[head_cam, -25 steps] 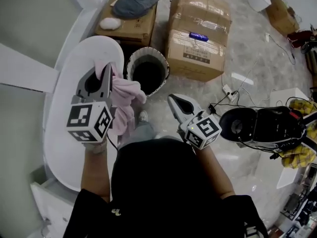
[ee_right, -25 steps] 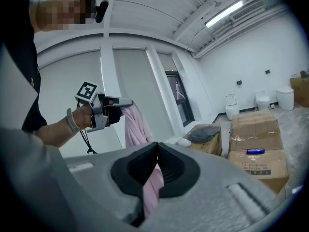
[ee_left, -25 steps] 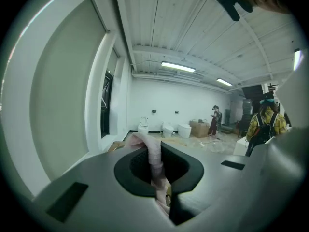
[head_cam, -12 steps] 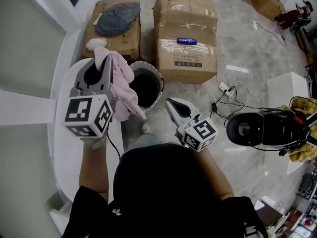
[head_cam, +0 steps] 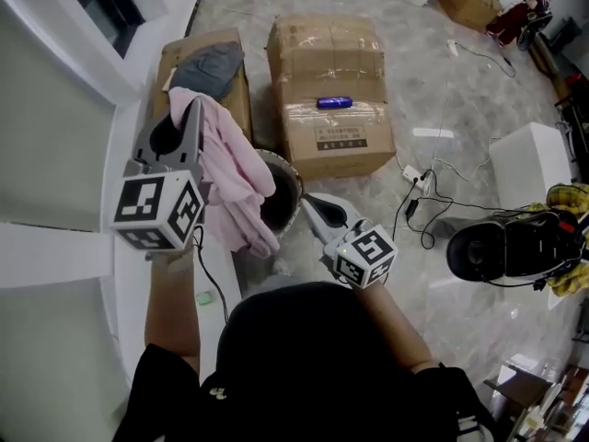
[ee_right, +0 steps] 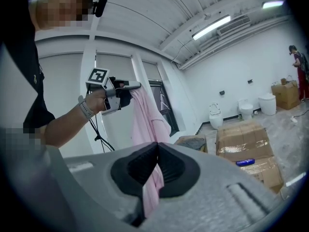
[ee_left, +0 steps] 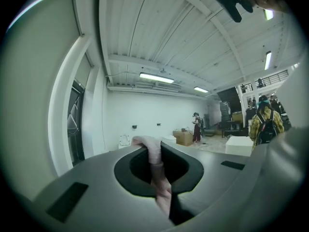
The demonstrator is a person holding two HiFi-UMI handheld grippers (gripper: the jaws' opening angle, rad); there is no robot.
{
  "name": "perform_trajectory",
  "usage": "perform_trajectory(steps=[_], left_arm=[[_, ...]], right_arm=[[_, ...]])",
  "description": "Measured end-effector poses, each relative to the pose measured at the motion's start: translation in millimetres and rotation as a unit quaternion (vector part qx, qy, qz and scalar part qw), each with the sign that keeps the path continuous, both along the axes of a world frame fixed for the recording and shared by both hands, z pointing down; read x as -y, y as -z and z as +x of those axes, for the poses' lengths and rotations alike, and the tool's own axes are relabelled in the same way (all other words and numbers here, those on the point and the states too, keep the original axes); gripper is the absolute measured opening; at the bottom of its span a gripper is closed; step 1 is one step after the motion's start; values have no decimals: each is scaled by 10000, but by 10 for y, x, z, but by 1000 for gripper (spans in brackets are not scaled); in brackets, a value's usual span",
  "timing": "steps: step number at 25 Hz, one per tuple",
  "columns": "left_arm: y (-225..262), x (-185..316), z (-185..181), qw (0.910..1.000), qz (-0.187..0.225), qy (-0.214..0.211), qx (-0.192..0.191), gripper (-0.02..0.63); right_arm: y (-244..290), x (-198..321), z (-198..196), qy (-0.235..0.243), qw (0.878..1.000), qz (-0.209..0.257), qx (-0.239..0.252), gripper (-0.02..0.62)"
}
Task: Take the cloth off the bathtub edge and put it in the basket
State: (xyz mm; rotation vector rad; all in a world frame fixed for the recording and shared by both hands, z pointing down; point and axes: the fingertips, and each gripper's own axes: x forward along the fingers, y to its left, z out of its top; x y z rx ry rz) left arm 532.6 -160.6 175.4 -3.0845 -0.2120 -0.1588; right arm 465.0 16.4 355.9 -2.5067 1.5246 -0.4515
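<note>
A pink cloth (head_cam: 235, 173) hangs from my left gripper (head_cam: 190, 107), which is shut on its top edge and held up in the air. In the left gripper view the cloth (ee_left: 155, 166) is pinched between the jaws. Its lower end drapes across the round basket (head_cam: 287, 191), hiding the basket's left part. The white bathtub (head_cam: 129, 320) lies below my left arm. My right gripper (head_cam: 311, 201) is shut and holds nothing, just right of the basket. In the right gripper view the cloth (ee_right: 145, 124) dangles from the left gripper (ee_right: 137, 85).
Behind the basket are two cardboard boxes: one (head_cam: 331, 90) carries a blue object (head_cam: 333, 102), the other (head_cam: 207, 67) a grey cloth. Cables (head_cam: 423, 191), a black device (head_cam: 515, 247) and a white box (head_cam: 529, 159) lie on the floor at the right.
My left gripper has lifted the pink cloth up off the bathtub and carried it farther away, so it now hangs over the basket's left side. The right gripper has shifted slightly.
</note>
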Motion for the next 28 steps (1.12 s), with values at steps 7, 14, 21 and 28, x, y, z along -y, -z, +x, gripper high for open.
perform_trajectory(steps=[7,14,21,28], left_arm=[[394,-7,358,9990,193,-224,-331,24],[-54,-43,600,9991,181,-368,98,23],[-930,-50,689,9957,-73,-438,811,25],[-1901,-71,742,9845,-376,-500,1636,25]], right_arm=[[-33,-29,176,-254,9997,-1,60,-3],[-153,-39,269,-414,9988,-121,218,-3],[-431,-109,233,-510,9970,-352,458,-3],[-727,-201,215,-609,9932,-619,779,-3]])
